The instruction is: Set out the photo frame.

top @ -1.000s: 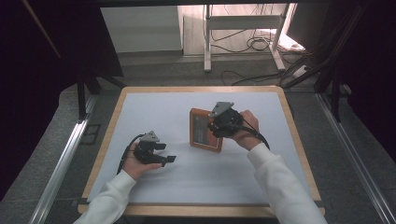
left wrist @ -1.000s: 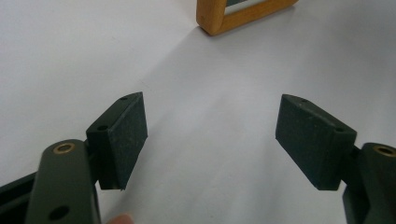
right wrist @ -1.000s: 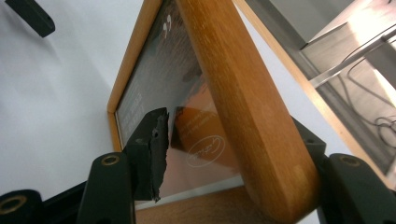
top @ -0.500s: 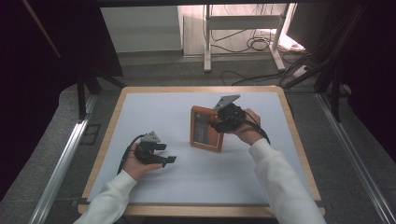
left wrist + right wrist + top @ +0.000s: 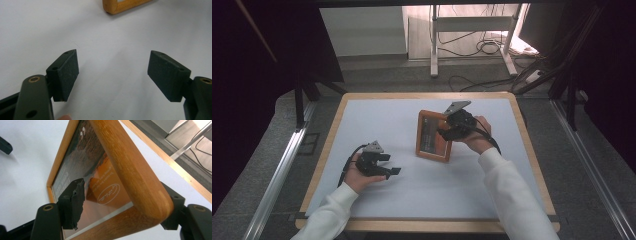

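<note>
The wooden photo frame (image 5: pixel 130 167) runs off the top edge in the right gripper view, and its corner hides most of one pad of the right gripper (image 5: pixel 125 212) — can't tell if that pad touches the frame. The print behind the frame's glass is too small and skewed to read.

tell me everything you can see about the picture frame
The frame is a rounded, light wooden rectangle around a glossy print of an orange-brown landscape with small white lettering and a round logo. It sits right of centre on the white table, its right edge apparently raised off the surface. The right tongs straddle a corner, one jaw over the glass, the other behind the wood. Their jaws have just been opening, and the front pad stands off the glass.
</note>
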{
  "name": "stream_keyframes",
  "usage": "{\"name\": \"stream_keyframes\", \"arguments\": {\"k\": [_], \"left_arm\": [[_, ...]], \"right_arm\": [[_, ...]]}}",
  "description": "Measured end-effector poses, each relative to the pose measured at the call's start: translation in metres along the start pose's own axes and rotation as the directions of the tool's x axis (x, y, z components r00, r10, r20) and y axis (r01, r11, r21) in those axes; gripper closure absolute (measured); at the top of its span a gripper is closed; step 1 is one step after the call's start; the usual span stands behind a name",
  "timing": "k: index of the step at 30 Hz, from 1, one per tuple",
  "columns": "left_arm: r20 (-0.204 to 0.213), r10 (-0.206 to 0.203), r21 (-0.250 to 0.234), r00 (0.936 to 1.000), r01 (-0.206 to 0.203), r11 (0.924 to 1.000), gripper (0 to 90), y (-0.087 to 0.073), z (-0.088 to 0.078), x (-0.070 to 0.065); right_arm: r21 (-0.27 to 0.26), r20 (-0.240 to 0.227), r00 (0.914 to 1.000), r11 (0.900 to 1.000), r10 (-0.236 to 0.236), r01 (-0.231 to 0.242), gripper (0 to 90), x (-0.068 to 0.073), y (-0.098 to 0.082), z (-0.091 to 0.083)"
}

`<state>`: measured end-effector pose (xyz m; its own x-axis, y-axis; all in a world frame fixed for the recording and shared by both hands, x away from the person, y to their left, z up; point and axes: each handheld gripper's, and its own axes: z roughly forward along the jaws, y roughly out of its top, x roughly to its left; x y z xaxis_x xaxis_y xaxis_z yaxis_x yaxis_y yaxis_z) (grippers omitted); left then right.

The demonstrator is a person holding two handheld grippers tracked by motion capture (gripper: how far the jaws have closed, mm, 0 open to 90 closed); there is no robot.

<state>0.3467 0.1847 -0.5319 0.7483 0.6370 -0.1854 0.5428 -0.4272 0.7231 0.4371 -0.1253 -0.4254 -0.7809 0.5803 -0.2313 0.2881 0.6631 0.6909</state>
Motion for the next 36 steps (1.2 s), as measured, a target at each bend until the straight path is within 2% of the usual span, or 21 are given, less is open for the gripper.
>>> {"name": "stream_keyframes", "arguments": {"k": [8, 17, 26, 36], "left_arm": [[0.0, 0.001, 0.0, 1.0, -0.001, 1.0, 24.7, 0.0, 0.0, -0.001], [-0.002, 0.002, -0.005, 1.0, -0.002, 1.0, 24.7, 0.0, -0.001, -0.001], [-0.003, 0.005, -0.002, 1.0, -0.005, 1.0, 24.7, 0.0, -0.001, -0.001], [-0.004, 0.006, -0.004, 1.0, -0.006, 1.0, 24.6, 0.001, 0.0, -0.005]], "right_arm": [[-0.014, 0.013, 0.9995, 0.999, 0.029, -0.028, 26.0, -0.001, -0.001, 0.0], [-0.056, 0.018, 0.9963, 0.995, 0.084, -0.083, 20.2, -0.004, -0.01, -0.02], [-0.108, 0.003, 0.9868, 0.981, 0.162, -0.16, 20.3, 0.0, -0.043, -0.045], [-0.118, -0.038, 0.9792, 0.972, 0.199, -0.202, 22.9, 0.019, -0.081, -0.053]]}}
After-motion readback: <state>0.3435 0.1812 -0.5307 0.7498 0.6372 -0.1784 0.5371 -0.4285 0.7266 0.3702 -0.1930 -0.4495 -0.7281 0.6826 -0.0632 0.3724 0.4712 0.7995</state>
